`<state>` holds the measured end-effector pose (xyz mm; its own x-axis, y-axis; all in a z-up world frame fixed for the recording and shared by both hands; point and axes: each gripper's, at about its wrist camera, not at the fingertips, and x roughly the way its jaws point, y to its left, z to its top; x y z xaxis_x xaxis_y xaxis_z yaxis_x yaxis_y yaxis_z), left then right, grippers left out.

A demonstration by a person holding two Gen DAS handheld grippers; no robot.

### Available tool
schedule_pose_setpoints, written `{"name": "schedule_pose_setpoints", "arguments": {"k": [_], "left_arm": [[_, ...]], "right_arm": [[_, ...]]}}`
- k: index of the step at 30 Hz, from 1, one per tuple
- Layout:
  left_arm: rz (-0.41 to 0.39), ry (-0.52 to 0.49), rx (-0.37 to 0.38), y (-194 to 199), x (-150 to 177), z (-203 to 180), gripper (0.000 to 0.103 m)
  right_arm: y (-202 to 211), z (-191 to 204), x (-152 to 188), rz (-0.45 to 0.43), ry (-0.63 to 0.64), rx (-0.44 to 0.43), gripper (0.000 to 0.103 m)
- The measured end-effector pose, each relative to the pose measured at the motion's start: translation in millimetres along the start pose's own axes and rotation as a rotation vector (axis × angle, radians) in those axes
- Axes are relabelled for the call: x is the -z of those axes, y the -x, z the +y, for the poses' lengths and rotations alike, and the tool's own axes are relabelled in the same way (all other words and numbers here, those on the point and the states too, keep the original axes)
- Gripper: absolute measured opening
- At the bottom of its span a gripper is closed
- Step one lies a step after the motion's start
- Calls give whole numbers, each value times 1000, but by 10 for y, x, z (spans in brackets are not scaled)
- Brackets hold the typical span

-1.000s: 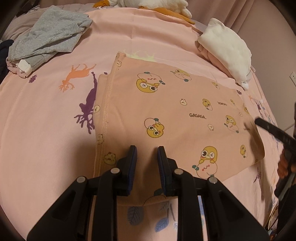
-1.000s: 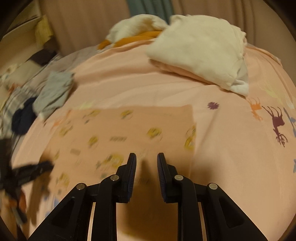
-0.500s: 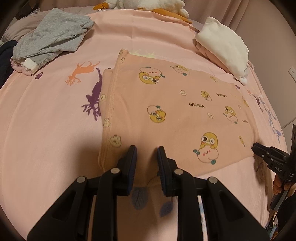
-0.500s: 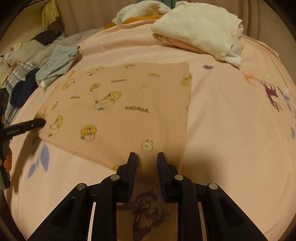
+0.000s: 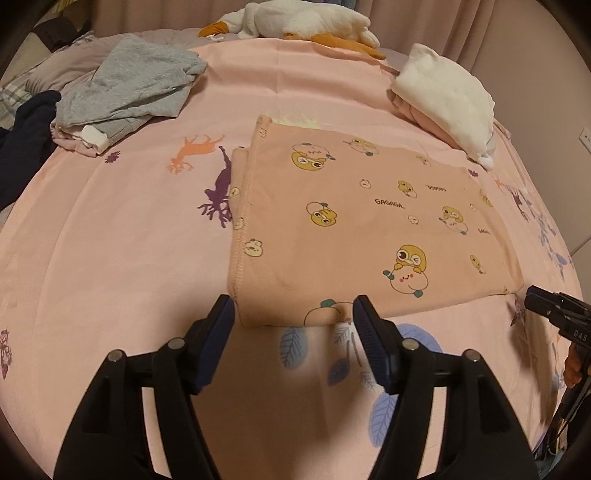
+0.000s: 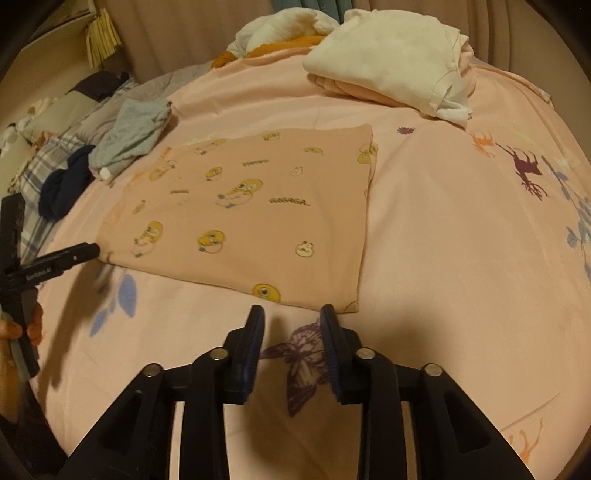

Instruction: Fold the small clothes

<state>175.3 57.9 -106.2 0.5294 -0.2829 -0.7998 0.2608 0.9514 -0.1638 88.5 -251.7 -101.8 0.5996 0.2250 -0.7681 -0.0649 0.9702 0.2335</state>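
From my left wrist cam the right gripper is cut off by the frame edge, right of the peach garment, so I can't tell its jaw state there. Right wrist cam: left gripper shows side-on, w/ a blurred smear just beside it. Small text on the garment is too blurred to read, excl. "GAGAGA". Clothes pile left of the garment is partly cropped.

Your folded garment lies flat mid-bed. Behind it, toward the far edge: crumpled clothes at left, a folded stack at right, a plush toy between them.
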Motion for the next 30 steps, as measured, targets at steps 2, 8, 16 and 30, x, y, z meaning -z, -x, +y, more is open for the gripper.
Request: {"name": "schedule_pose_setpoints", "arguments": {"k": [2, 8, 16, 30], "left_arm": [[5, 17, 4, 2, -4, 31, 71], [40, 147, 96, -51, -19, 247, 71], [64, 288, 188, -170, -42, 448, 71], [77, 365, 355, -536, -398, 510, 72]], "right_arm": [[9, 34, -12, 1, -4, -35, 46], [-37, 113, -41, 14, -73, -175, 52], [-134, 202, -70, 14, -137, -245, 53], [-197, 311, -148, 3, -117, -274, 53]]}}
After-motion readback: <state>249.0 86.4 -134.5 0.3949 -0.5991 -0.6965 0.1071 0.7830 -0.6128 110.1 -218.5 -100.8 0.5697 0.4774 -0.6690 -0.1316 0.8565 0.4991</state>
